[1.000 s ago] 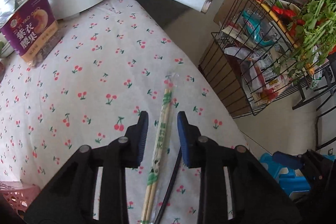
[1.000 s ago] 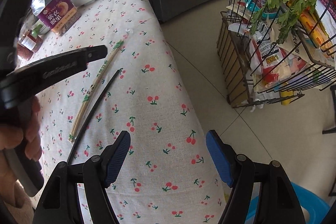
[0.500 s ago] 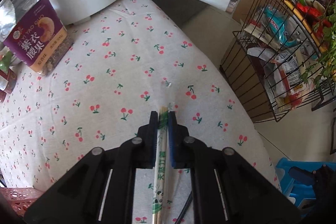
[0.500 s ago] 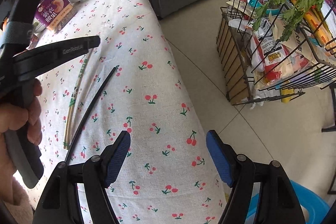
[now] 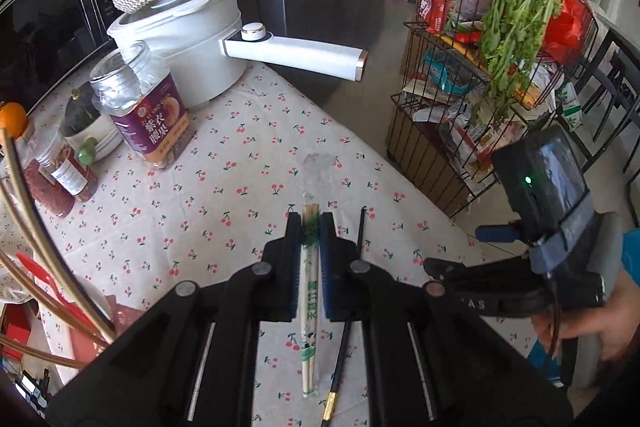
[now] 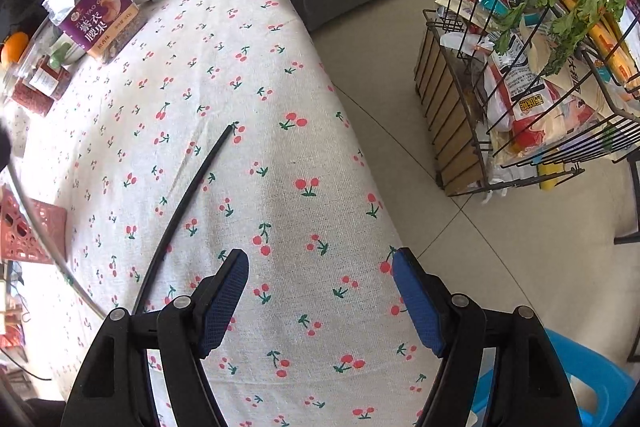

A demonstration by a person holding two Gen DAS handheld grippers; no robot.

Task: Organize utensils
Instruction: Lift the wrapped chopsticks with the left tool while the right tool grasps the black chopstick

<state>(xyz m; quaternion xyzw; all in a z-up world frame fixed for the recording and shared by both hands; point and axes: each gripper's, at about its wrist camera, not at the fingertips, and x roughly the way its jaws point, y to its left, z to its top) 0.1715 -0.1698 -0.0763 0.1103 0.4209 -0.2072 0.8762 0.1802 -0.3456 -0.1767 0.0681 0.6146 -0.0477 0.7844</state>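
Left gripper (image 5: 310,227) clamped on the wrapped bamboo chopsticks (image 5: 309,291), pinched near their far end, long tail hanging back toward me. Keep the pinch firm and carry level so the tail doesn't swing or snag.

Utensil holder (image 5: 86,311) at near left already has long sticks and a red utensil standing in it; likely drop point, feed tail-first. Pink basket (image 6: 24,231) beside it: contents not visible.

Black chopstick (image 6: 188,203) lies on the cherry-print worktop (image 6: 280,155), just right of my grip.

Right gripper (image 6: 320,291) wide open, empty, over the worktop's near right edge.
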